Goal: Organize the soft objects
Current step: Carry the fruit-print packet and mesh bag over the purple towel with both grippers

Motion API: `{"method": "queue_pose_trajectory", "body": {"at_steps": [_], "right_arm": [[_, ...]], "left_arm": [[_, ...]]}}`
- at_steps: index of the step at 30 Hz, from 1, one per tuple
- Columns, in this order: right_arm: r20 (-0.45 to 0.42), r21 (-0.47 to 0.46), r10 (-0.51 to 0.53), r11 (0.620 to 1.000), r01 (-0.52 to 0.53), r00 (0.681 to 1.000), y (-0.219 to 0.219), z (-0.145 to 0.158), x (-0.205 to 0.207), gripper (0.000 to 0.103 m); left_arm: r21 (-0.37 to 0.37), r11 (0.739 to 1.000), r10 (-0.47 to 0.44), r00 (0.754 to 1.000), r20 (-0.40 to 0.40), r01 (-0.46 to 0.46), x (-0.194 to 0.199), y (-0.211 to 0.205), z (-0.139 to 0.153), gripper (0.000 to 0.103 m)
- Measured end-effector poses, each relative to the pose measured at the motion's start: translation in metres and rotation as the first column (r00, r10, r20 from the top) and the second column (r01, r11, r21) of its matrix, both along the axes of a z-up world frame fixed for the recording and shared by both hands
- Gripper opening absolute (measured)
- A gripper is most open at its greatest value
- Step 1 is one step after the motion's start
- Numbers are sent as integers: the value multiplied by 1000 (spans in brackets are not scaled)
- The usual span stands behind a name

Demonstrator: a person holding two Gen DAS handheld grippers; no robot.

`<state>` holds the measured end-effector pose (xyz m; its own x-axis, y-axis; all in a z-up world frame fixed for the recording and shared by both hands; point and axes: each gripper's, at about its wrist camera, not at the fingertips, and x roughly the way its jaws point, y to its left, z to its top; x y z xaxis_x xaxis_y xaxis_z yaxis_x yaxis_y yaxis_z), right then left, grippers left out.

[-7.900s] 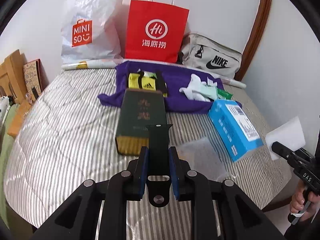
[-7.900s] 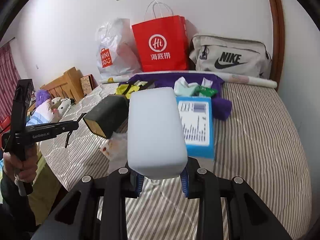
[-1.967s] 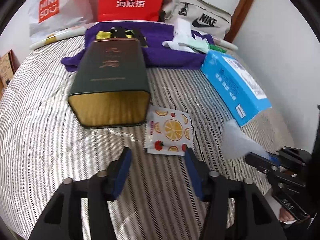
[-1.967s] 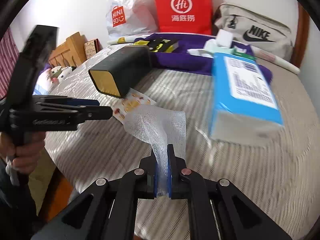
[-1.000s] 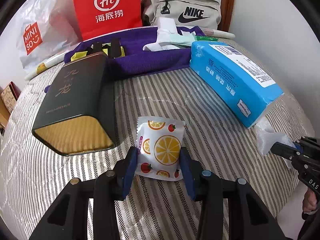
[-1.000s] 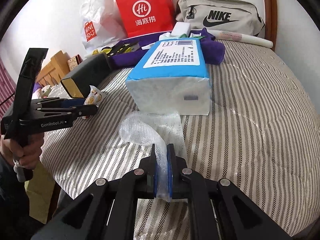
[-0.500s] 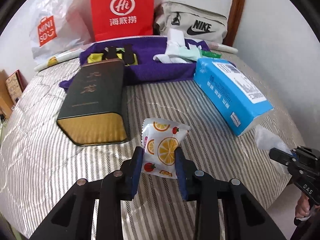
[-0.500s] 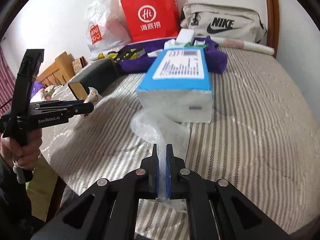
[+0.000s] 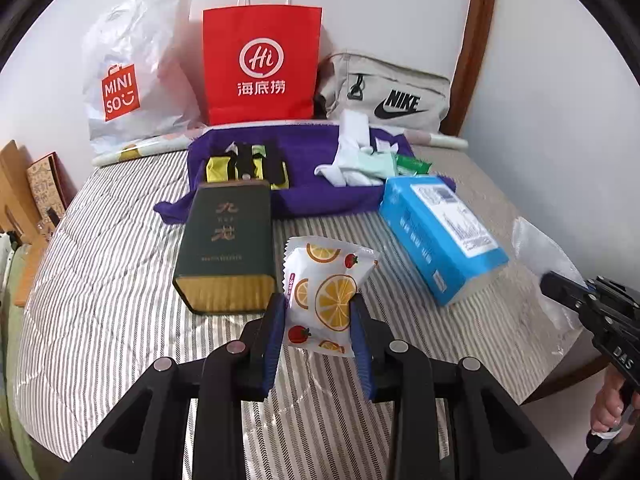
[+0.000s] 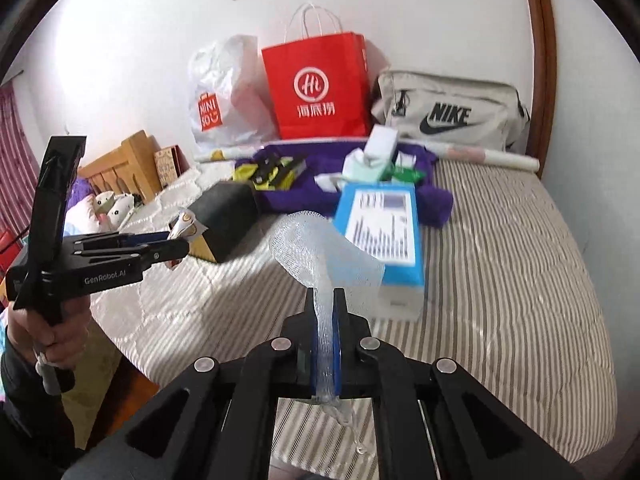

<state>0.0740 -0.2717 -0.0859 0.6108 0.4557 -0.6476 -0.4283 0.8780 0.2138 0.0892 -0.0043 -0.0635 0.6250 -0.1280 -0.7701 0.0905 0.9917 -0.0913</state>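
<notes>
The left hand-held gripper pinches a fruit-printed sachet across its lower half, clear of the striped bed. The pack looks light, crinkly and slippery, so a mid-body hold suits it. The right hand-held gripper is clamped on limp foam netting, which droops forward. Ahead, between the dark box and the blue tissue pack, open bed remains.

Bright, even daylight — fisheye-bent edges, dark corners; slight motion blur
</notes>
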Motion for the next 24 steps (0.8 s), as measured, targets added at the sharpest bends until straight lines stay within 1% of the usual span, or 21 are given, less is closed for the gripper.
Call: {"method": "queue_pose_trajectory", "body": {"at_steps": [7,12,15,17,24], "right_arm": [[26,0,-3,1000,3,1000,9,22,21,5],[43,-15,-8,1000,8,999,19,34,45,5],[54,-34,-15,999,17,998,25,38,63,5],[51,-30,-14,999,16,999,26,39,74,5],[35,-31,-23,999,24,999,32,37,111,5]], "left_arm": [[-4,1000,31,999,26,-30,10,13,21,30],[6,999,50,998,42,-50,23,22,34,30],[-2,999,50,998,44,-50,33,26,38,30],[-10,999,49,998,40,-49,40,27,39,30],[3,998,65,997,49,-65,67,33,46,30]]}}
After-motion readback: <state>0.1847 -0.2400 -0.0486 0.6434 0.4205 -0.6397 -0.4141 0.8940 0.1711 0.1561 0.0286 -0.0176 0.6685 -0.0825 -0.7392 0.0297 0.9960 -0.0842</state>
